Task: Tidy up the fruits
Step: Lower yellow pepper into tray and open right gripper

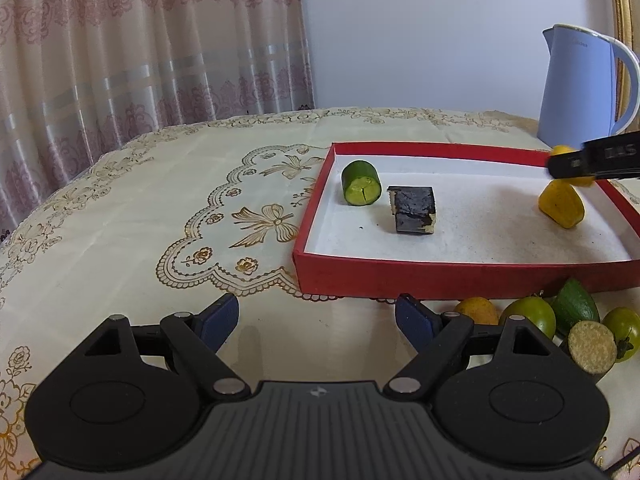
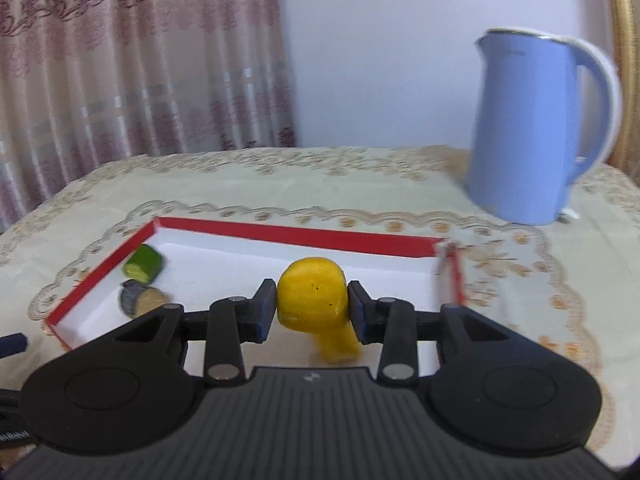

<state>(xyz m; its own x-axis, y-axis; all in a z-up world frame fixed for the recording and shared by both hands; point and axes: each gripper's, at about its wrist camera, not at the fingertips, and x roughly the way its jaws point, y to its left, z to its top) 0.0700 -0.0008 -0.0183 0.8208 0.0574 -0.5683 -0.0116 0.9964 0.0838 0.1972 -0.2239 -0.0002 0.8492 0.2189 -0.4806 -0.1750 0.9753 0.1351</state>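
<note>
A red box [image 1: 440,278] with a white floor lies on the table; it also shows in the right wrist view [image 2: 280,234]. In it lie a green cucumber piece [image 1: 361,182], a dark eggplant piece [image 1: 414,210] and a yellow fruit piece [image 1: 561,203]. My right gripper [image 2: 312,307] is shut on another yellow fruit piece [image 2: 312,298], held over the box's right part. My left gripper [image 1: 316,320] is open and empty, low over the tablecloth in front of the box. Loose green and yellow fruits [image 1: 528,314] lie to its right.
A blue kettle [image 1: 580,84] stands behind the box at the back right, also in the right wrist view [image 2: 532,132]. A curtain [image 1: 140,48] hangs behind the table at the left. A cut eggplant end [image 1: 592,346] lies among the loose fruits.
</note>
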